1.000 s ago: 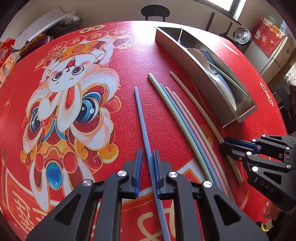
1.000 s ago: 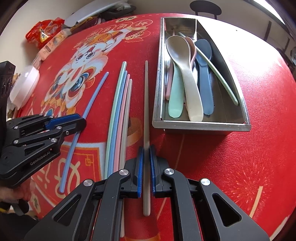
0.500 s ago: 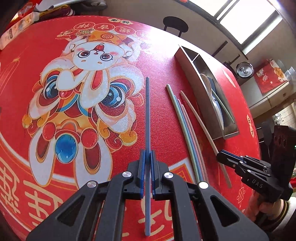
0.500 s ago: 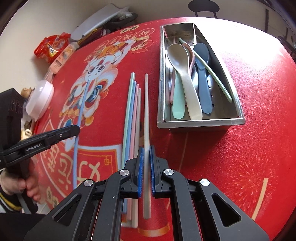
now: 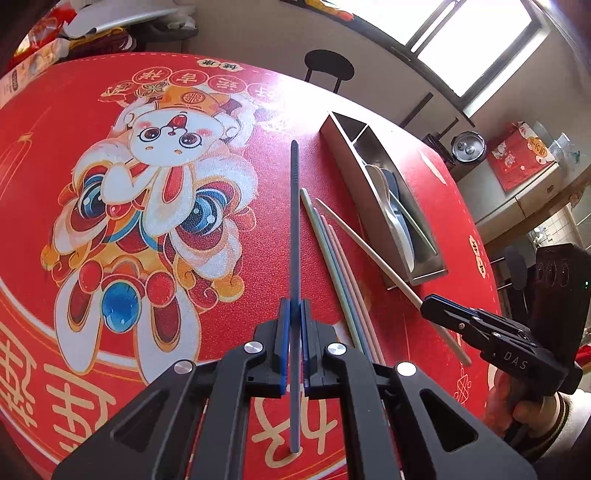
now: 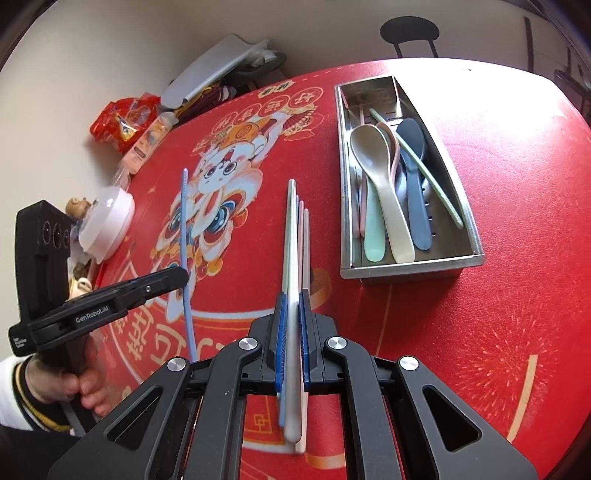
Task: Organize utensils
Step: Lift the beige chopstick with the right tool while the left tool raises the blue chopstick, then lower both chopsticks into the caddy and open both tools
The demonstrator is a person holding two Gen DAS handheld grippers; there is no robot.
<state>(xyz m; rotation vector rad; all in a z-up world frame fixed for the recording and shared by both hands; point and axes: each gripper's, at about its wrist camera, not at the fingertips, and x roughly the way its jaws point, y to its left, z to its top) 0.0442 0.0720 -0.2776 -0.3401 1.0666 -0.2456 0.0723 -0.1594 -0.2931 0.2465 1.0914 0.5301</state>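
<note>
The left gripper is clamped on a blue chopstick, held above the red tabletop. The right gripper pinches a beige chopstick over the loose chopsticks lying left of the metal tray, which holds spoons.

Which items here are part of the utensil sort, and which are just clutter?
Job: blue chopstick in left tool; beige chopstick in right tool; loose chopsticks; steel tray; spoons.
Clutter: snack bags; white lidded bowl; stool.
</note>
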